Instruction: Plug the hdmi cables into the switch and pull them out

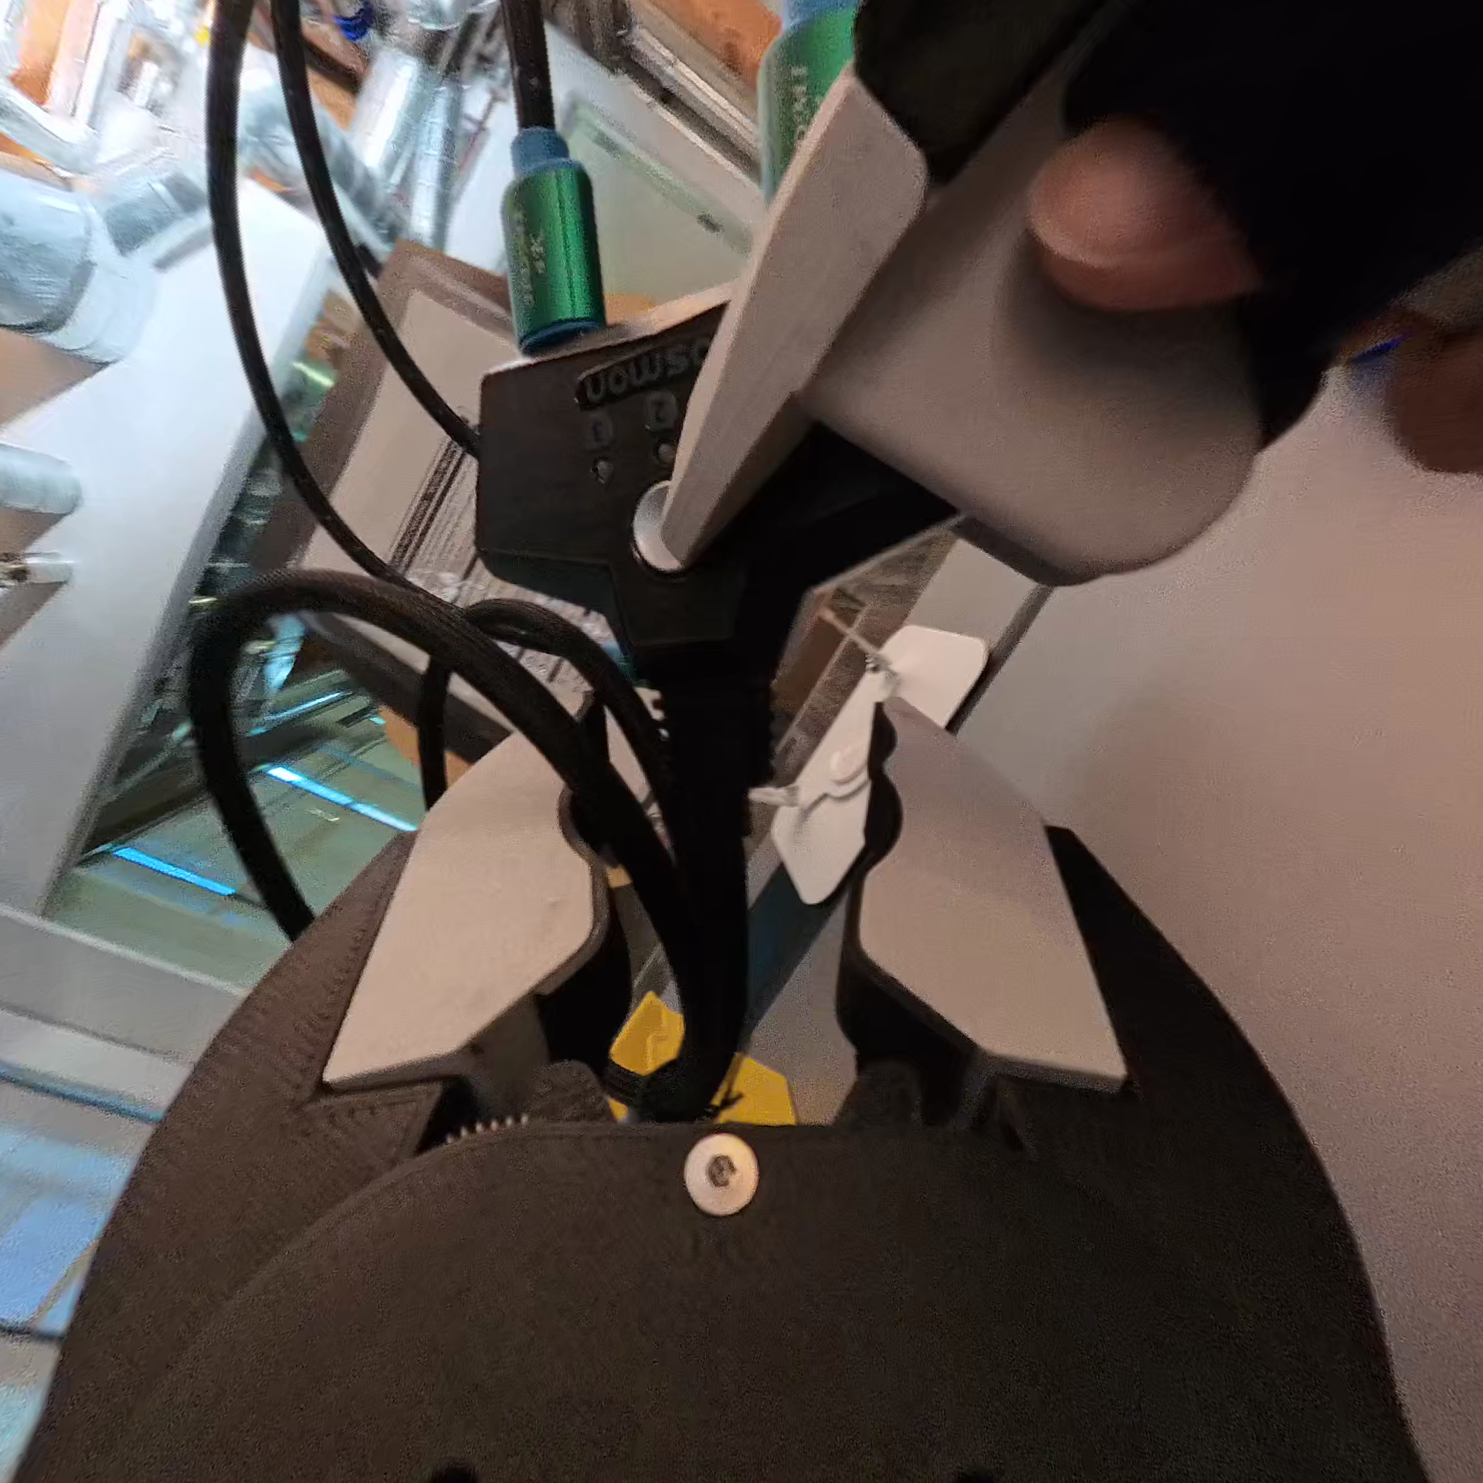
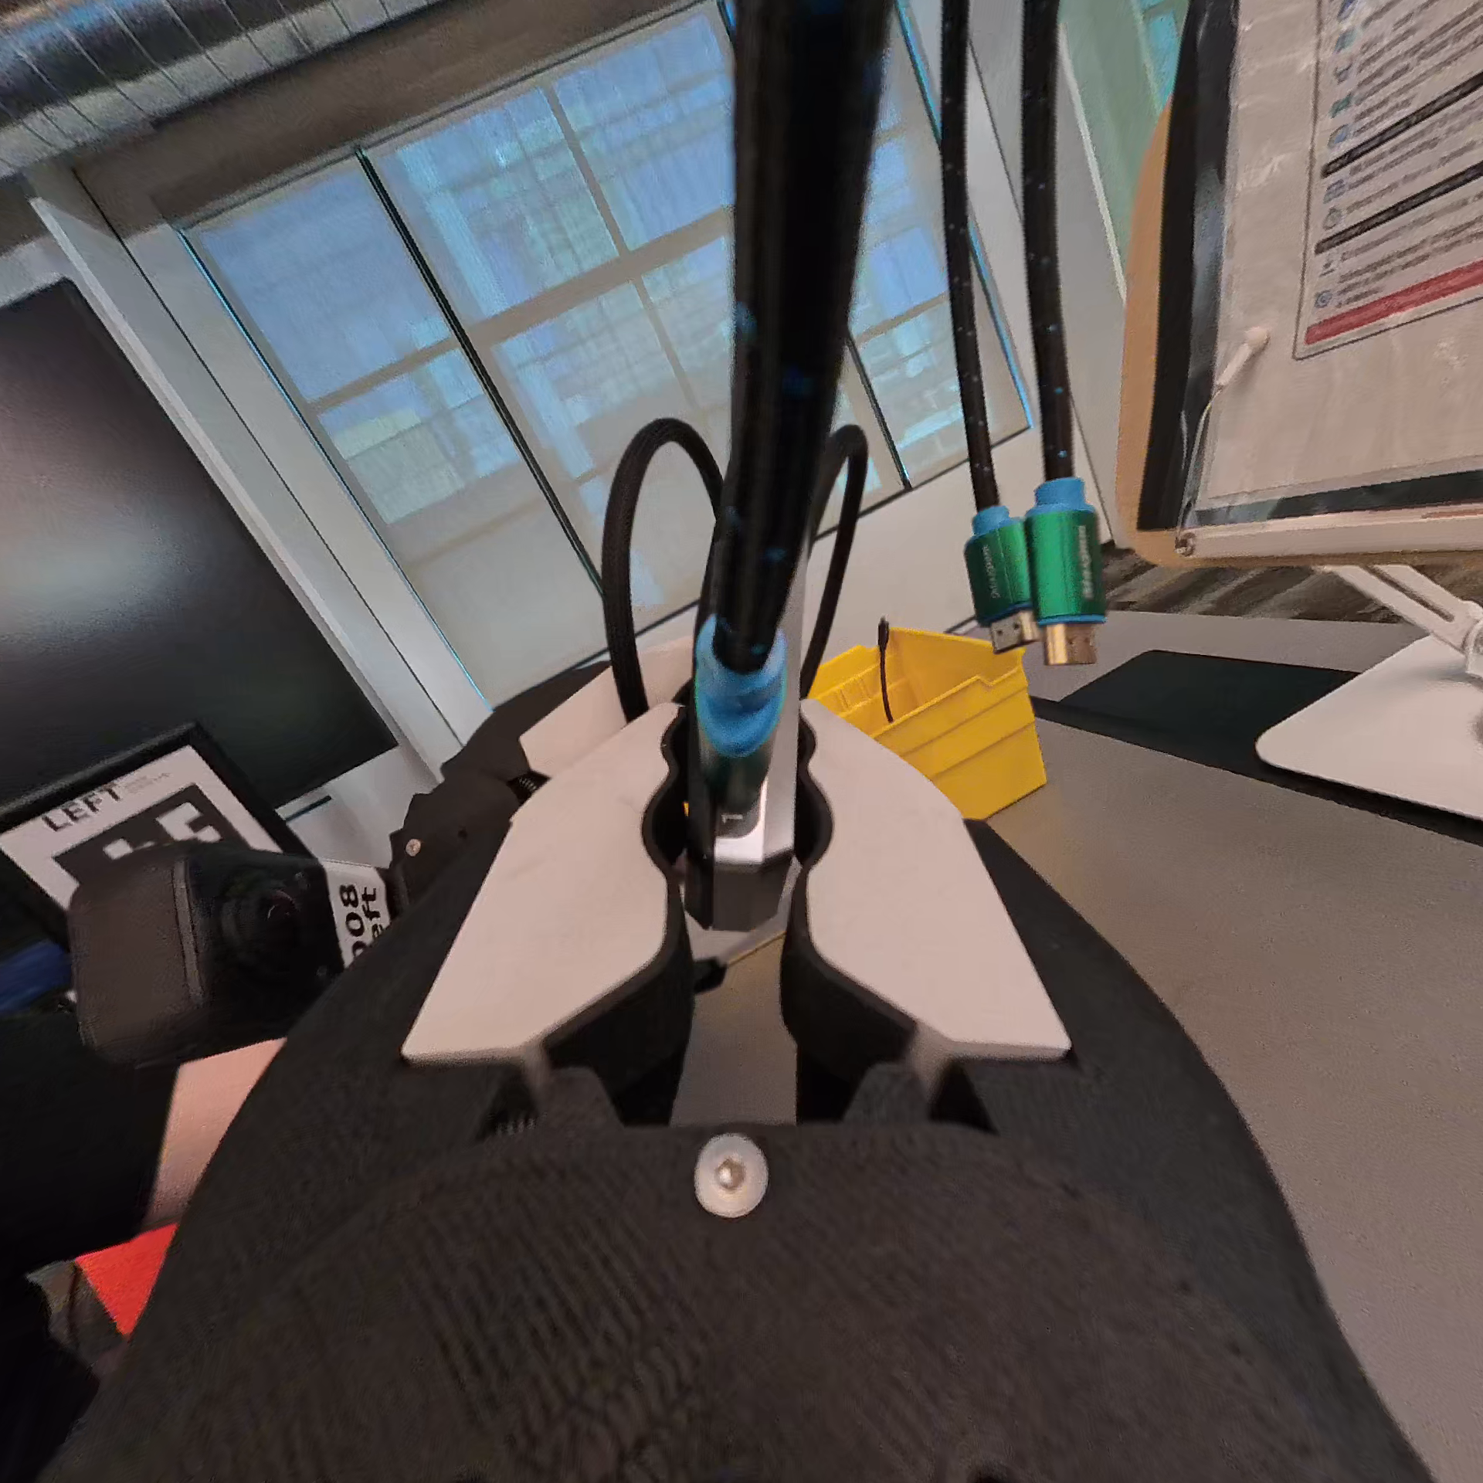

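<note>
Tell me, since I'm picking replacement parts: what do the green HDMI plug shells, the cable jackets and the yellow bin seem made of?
Green plug shells: probably anodised metal, given the satin, streaked sheen. Cable jackets: braided fabric, black with blue flecks and a woven texture. Yellow bin: moulded plastic by its look, matte and evenly coloured.

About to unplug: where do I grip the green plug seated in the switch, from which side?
Grip the green plug by its metal barrel, not its cable. Approach from the left of the left wrist view: the right gripper covers the switch on the other side.
</note>
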A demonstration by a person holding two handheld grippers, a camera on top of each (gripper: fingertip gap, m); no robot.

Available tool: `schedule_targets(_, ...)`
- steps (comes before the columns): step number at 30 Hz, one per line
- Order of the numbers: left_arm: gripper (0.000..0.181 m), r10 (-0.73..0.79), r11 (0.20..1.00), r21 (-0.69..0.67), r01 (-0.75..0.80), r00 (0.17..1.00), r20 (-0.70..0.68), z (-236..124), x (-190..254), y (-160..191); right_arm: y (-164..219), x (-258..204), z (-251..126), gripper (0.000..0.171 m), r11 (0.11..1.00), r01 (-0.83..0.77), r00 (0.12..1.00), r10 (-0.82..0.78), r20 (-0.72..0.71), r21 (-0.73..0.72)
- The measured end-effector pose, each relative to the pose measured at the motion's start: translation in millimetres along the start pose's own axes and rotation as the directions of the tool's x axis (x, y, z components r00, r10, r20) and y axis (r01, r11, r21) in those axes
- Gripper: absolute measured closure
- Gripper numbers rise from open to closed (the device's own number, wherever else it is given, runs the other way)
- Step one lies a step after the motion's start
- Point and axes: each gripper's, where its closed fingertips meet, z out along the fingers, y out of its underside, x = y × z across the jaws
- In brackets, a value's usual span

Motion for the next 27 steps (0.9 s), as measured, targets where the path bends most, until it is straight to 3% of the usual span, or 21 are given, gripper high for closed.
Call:
schedule_targets(8,0.097,-0.157,0.985,0.044,0.168,0.969,-0.19,-17,4,-32,-43,9,-28,0.149,0.992,-0.081,0.997,0.08,0.018,0.095)
schedule_targets(12,0.101,-0.319,0.902,0.147,0.406,0.857,-0.406,-48,3,-77,-85,11,-59,0.15,0.985,-0.034,0.999,0.036,-0.004,0.169)
schedule_targets(17,0.105,-0.423,0.804,0.104,0.586,0.686,-0.591,-71,-2,-100,-149,7,-130,0.15,0.966,0.094,0.994,-0.078,-0.076,0.242)
schedule_targets(22,0.11,-0.449,0.796,0.06,0.602,0.655,-0.608,-66,-2,-91,-191,10,-218,0.15,0.92,0.311,0.922,-0.231,-0.31,0.238)
schedule_targets(27,0.111,-0.447,0.807,0.016,0.59,0.63,-0.635,-62,11,-86,-189,22,-298,0.15,0.874,0.485,0.737,-0.415,-0.534,-0.01)
